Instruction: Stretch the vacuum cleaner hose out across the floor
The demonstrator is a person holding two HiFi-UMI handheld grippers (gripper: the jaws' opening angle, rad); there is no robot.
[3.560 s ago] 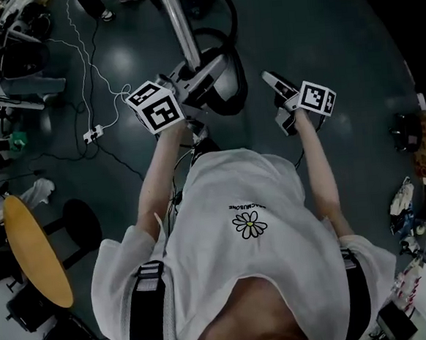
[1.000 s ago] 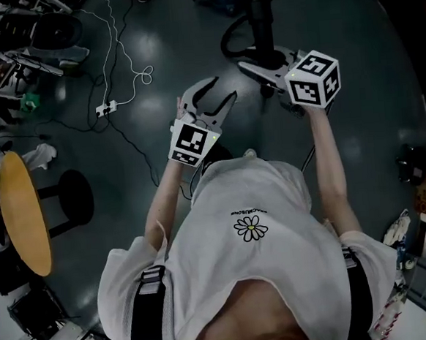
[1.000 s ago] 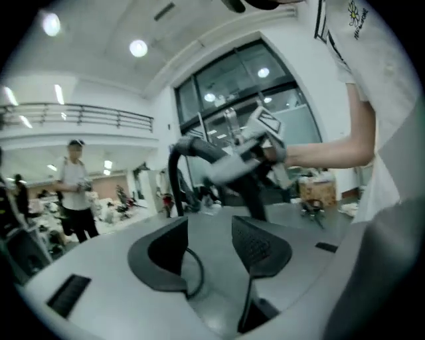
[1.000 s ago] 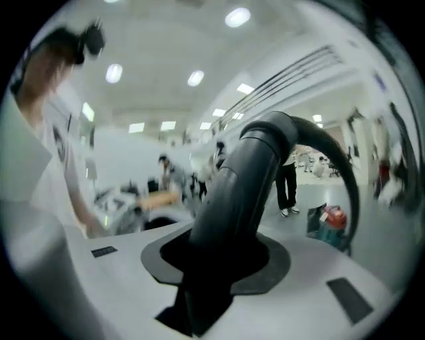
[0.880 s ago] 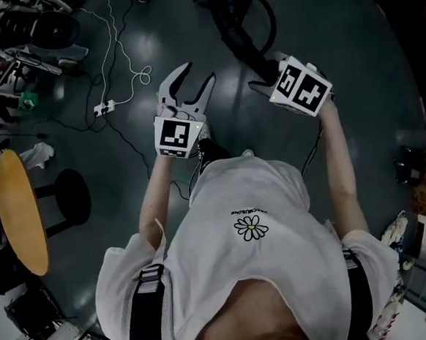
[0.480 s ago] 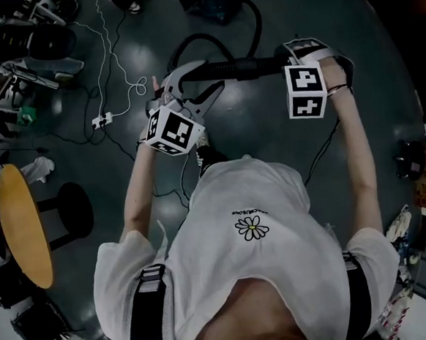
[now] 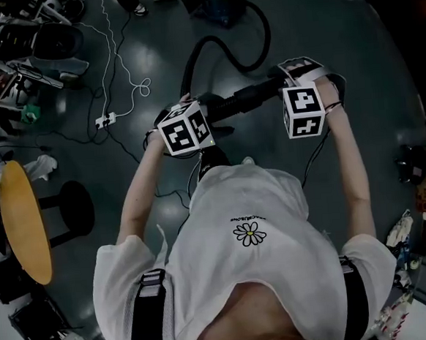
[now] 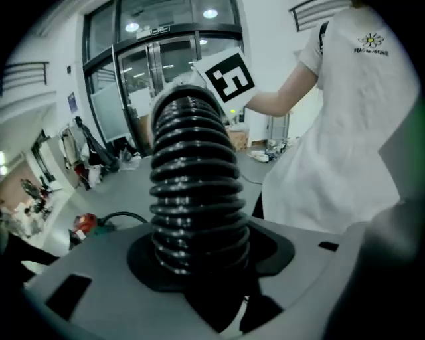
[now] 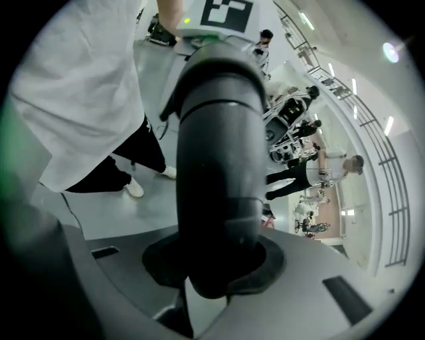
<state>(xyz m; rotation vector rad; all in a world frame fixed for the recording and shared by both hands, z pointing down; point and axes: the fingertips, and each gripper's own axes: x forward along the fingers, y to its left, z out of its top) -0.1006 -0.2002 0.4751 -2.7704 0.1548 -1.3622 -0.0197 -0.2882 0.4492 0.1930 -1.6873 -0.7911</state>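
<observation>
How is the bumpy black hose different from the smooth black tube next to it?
The bumpy hose has rings all along it; the smooth tube has none, only one faint seam. The bumpy hose bends round in a big loop, while the smooth tube looks straight. Both are black and round.

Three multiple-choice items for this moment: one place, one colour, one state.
1. The round yellow tabletop lies: A) at the person's left B) at the person's right C) between the grippers.
2. The ribbed vacuum hose is: A) red B) black C) white.
3. The right gripper is: A) open, empty B) on the floor C) shut on the smooth black tube.
1 A: it sits at the head view's left edge. 2 B: black ribs throughout. 3 C: the tube fills its closed jaws.
</observation>
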